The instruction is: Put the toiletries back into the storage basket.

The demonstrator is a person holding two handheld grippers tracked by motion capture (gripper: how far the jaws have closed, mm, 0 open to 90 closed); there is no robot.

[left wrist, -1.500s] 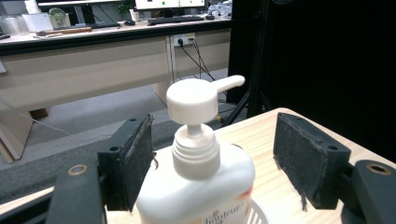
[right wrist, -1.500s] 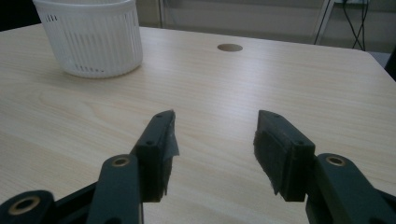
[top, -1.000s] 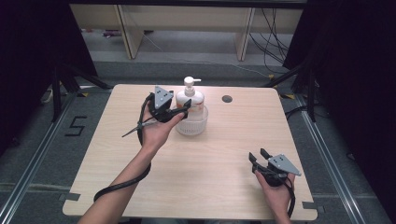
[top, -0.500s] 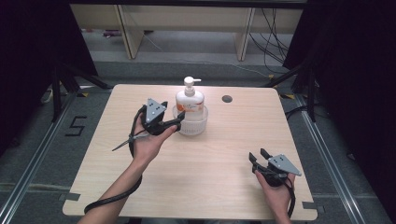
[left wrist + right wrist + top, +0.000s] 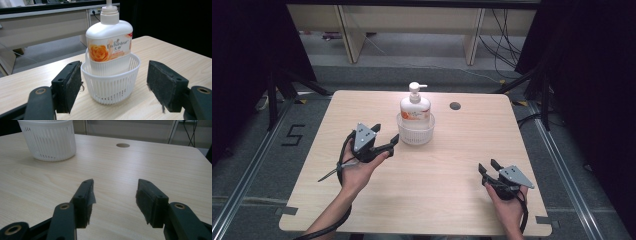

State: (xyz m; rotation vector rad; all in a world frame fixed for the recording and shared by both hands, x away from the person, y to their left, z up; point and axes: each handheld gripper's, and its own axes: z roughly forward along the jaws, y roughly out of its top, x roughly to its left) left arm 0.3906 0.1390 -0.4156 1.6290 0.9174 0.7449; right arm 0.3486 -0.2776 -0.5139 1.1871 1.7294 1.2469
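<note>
Lotion bottle (image 5: 415, 106) stands upright inside white basket (image 5: 415, 129), mid-back of desk (image 5: 432, 185). Left claw (image 5: 383, 140) jaws wide apart, empty, just beside basket on its near-left, not touching; in left gripper view basket sits betw. the 2 pads. Right claw (image 5: 488, 167) jaws apart, empty, low at desk's near-right, well apart from basket.

Glossy plastic bottle (image 5: 109, 42), ribbed plastic basket (image 5: 111, 81), matt wood table (image 5: 437, 185)
</note>
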